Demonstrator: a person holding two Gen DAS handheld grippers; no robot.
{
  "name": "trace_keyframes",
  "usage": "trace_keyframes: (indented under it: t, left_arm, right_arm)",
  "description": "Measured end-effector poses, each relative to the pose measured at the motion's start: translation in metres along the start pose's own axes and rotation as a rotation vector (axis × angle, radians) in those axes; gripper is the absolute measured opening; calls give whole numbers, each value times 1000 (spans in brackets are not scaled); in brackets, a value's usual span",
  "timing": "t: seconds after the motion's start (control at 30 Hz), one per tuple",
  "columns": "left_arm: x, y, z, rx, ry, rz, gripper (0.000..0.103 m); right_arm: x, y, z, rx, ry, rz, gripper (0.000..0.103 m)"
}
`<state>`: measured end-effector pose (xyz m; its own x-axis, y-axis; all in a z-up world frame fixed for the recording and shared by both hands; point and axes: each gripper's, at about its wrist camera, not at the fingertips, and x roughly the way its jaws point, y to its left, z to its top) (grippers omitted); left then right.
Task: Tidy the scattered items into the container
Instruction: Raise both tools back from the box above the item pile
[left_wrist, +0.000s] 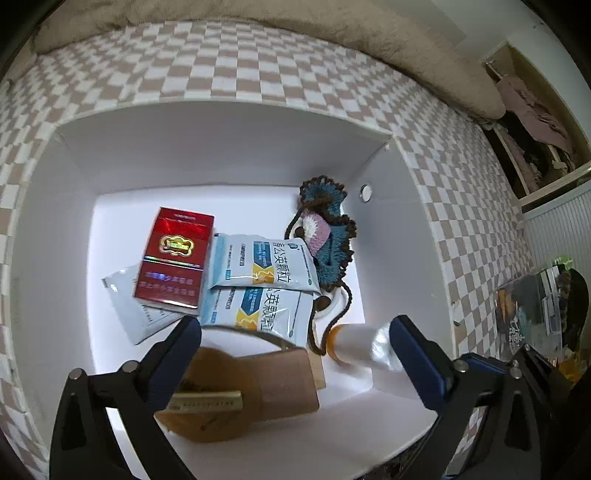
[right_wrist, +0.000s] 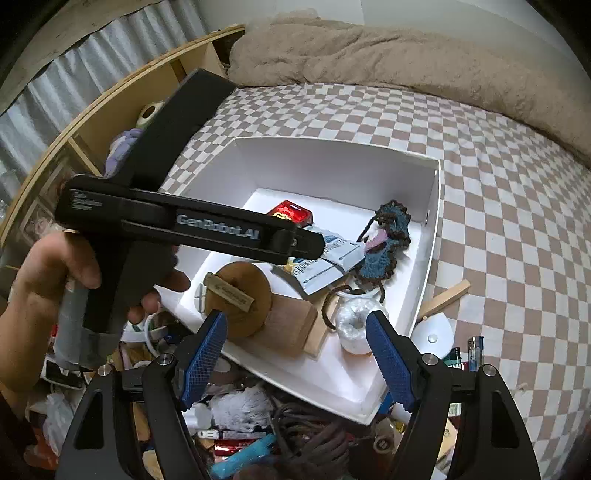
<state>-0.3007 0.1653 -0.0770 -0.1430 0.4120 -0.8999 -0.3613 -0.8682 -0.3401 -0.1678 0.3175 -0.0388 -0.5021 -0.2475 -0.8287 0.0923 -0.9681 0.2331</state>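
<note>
My left gripper (left_wrist: 295, 332) hangs over the white box (left_wrist: 229, 155) with its blue pads spread wide and nothing between them. My right gripper (right_wrist: 295, 343) is just as wide apart and empty, poised at the box's near corner. The box sits on the checkered bedspread (left_wrist: 258, 66), and most of what it holds overlaps. A red cigarette pack (left_wrist: 171, 258) lies on top of a grey sachet (left_wrist: 125, 302), so only the sachet's corner and lower edge show. Two blue-and-white sachets (left_wrist: 264, 267) are stacked, the lower one half covered by the upper and cut off by a round wooden piece (left_wrist: 214, 398) near my left fingers; that piece is blurred in the left view, and I cannot make out the wording on the small strip lying across it. A crocheted blue-and-brown pouch (left_wrist: 328, 229) lies by the right wall, its cord trailing under a bottle (left_wrist: 354, 347) whose orange body is mostly hidden behind its pale, smeared cap. In the right view, my hand (right_wrist: 55, 280) and the black body of the left tool cover the box's left side and most of the red pack. Clutter (right_wrist: 258, 435) below the box is too jumbled to sort out, though two lighters (right_wrist: 471, 350) show beside its right corner.
</note>
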Motion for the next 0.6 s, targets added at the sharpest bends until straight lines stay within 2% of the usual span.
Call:
trace_keyframes:
  t: [0.37,0.4,0.43,0.47,0.6]
  left_arm:
    - [-53,-18,-20,51,-87,44,103]
    - [-59,-19,-23,53,-96,43,103]
    - [-64,-19,-25,54,-101,43,103]
    - [-69,-20,-28,57,-107,45,103]
    - [-90,-25,-40,75,-135,58,103]
  right_arm:
    - [-41,19,-1,-10,-66,-63,78]
    - [-45,20,-1,-9,-75,-69,80]
    - [-51,22,-2,-4,-87,-77,89]
    - [-54,22,-4,-4,-96,-81,94]
    - [-73,29,-7,-8,-139,-95,96]
